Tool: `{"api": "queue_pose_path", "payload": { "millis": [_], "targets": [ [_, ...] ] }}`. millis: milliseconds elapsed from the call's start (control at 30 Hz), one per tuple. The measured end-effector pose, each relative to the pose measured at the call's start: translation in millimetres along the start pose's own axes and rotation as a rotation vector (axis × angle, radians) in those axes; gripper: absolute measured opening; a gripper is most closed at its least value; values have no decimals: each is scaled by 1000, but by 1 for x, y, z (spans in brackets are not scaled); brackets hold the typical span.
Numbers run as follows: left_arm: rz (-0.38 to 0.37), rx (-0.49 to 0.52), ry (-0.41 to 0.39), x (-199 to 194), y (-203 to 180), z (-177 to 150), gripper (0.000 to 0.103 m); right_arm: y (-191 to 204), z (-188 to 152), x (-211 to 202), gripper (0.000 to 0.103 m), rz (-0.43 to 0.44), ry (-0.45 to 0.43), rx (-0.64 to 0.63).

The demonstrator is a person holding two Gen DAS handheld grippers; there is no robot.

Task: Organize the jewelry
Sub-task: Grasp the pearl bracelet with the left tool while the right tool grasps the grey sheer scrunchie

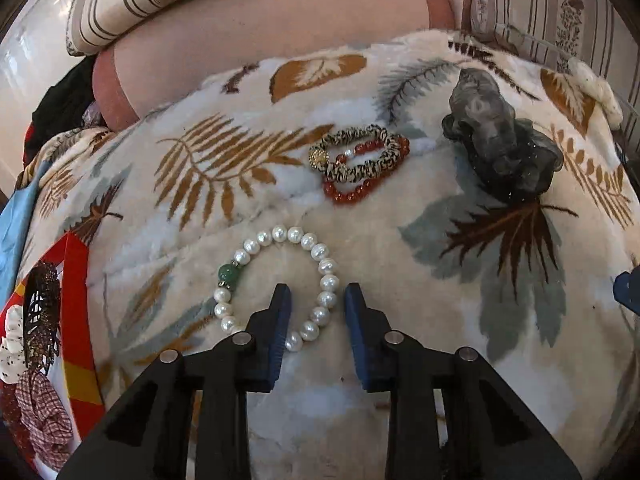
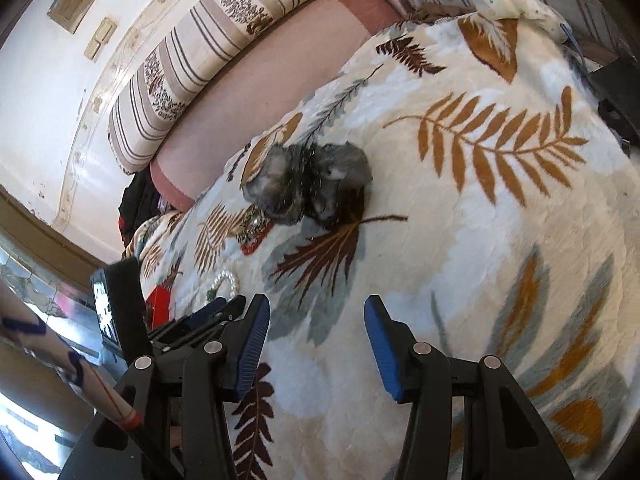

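Note:
A pearl bracelet [image 1: 280,280] with a green bead lies on the leaf-print blanket [image 1: 400,320]. My left gripper [image 1: 316,292] is open, its jaws straddling the bracelet's right side, one finger inside the loop. A red bead bracelet [image 1: 360,188] tangled with a zebra-print scrunchie [image 1: 360,152] lies farther off. A grey sheer scrunchie [image 1: 500,140] lies to the right; it also shows in the right wrist view [image 2: 308,184]. My right gripper [image 2: 316,312] is open and empty above the blanket, short of the grey scrunchie. The left gripper [image 2: 212,312] shows at its left.
A red and yellow box [image 1: 80,320] at the left holds a dark hair clip [image 1: 40,308] and scrunchies. A white scrunchie [image 1: 596,84] lies at the blanket's far right edge. Striped cushions [image 1: 200,0] and a pink mattress [image 1: 280,48] lie behind.

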State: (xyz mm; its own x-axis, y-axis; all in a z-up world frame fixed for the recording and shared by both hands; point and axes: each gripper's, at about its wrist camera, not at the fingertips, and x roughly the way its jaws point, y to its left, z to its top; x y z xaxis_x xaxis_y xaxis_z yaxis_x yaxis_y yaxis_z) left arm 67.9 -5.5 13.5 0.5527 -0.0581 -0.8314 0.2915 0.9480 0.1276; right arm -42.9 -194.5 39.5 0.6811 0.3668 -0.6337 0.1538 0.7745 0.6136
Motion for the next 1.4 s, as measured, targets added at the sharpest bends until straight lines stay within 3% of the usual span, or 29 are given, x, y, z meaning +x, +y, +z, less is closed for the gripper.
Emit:
{"api": "queue_pose_path", "payload": {
  "millis": [67, 267, 400, 533, 700, 733, 800, 833, 933, 1100, 1333, 1400],
  "targets": [
    [-6, -2, -10, -6, -2, -5, 9, -3, 4, -3, 54, -11, -19, 10],
    [-148, -151, -31, -40, 7, -54, 9, -16, 22, -4, 67, -48, -55, 52],
    [-153, -171, -76, -60, 7, -79, 9, -15, 39, 8, 70, -59, -45, 50],
    [-170, -185, -86, -57, 10, -80, 9, -12, 63, 28, 81, -40, -41, 55],
    [-185, -195, -98, -55, 13, -82, 9, -22, 88, 70, 80, -79, -11, 96],
    [-190, -201, -98, -54, 14, -82, 9, -24, 91, 79, 76, -83, -10, 94],
    [-198, -210, -97, -53, 16, -82, 9, -19, 94, 87, 42, -78, -19, 50],
    [-201, -215, -99, -53, 16, -81, 9, -17, 94, 92, 14, -54, 9, 34],
    [-204, -224, -101, -51, 18, -80, 9, -14, 89, 93, 12, -18, 24, 24],
    [-216, -239, -109, -52, 21, -80, 9, -6, 85, 56, 12, 8, -51, -17],
    [-211, -261, -143, -59, 26, -82, 9, 17, 43, 19, 12, 64, -56, -90],
    [-205, -276, -164, -63, 30, -83, 9, 28, 31, 13, 12, 47, -63, -132]
  ]
}}
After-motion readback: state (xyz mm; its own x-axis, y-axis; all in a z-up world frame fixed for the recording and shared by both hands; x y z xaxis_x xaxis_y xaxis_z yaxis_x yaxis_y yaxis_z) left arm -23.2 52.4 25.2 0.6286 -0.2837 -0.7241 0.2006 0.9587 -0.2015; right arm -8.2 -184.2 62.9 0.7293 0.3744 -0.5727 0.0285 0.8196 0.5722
